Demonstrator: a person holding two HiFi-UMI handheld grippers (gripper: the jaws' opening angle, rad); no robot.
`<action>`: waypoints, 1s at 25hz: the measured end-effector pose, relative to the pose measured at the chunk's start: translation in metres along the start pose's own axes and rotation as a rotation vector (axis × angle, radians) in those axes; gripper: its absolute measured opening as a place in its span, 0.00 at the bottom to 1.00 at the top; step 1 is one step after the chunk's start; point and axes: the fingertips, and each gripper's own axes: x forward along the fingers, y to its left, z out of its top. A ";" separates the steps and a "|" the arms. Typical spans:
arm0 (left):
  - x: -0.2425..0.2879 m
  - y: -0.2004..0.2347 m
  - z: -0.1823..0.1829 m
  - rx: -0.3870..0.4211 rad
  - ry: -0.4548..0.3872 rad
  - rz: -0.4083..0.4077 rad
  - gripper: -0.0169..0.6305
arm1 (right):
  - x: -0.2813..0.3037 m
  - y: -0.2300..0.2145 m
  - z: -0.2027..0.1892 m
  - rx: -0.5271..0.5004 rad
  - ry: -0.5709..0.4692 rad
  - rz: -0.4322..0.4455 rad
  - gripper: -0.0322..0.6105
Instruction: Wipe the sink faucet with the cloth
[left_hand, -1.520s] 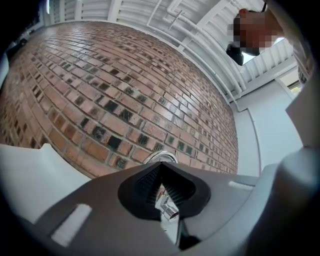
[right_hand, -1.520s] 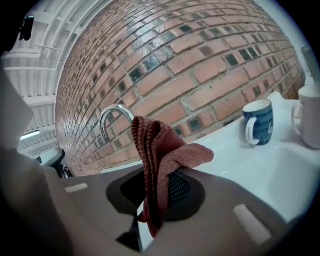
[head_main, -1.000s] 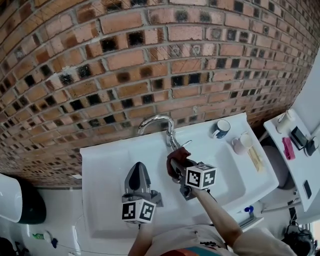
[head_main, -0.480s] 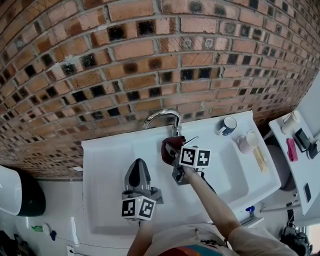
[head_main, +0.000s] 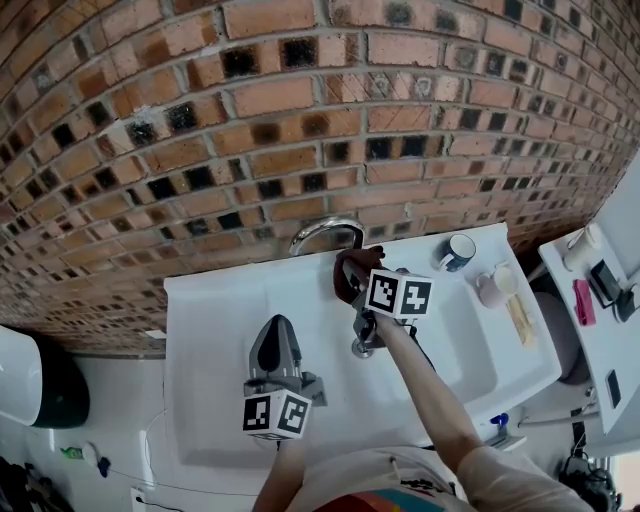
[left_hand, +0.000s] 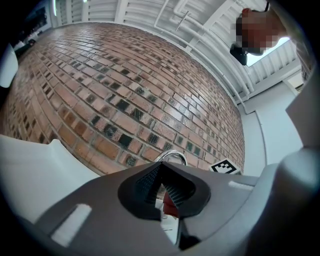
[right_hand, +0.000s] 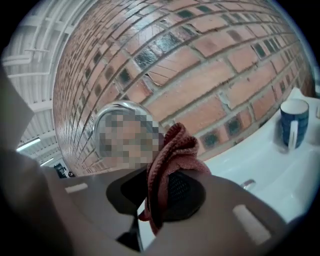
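Right gripper (right_hand: 159, 192) has raised cloth (head_main: 350, 270) up to faucet (head_main: 318, 231).

No legible text, labels, brands, numbers or signs on anything in view.

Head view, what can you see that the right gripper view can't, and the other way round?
Only the head view shows the left gripper, the pink cup and the person's arm. Only the right gripper view shows the right gripper shut on the folded red cloth. Both show the faucet, the blue mug and the brick wall.
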 end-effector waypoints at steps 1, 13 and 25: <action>0.000 0.000 0.000 0.000 -0.002 0.000 0.03 | -0.002 0.004 0.006 -0.022 -0.011 0.003 0.12; -0.003 0.000 0.003 -0.005 -0.013 -0.001 0.03 | -0.018 0.094 0.055 -0.199 -0.150 0.126 0.12; -0.010 0.010 0.008 -0.012 -0.029 0.022 0.03 | -0.012 0.129 0.025 -0.308 -0.119 0.160 0.12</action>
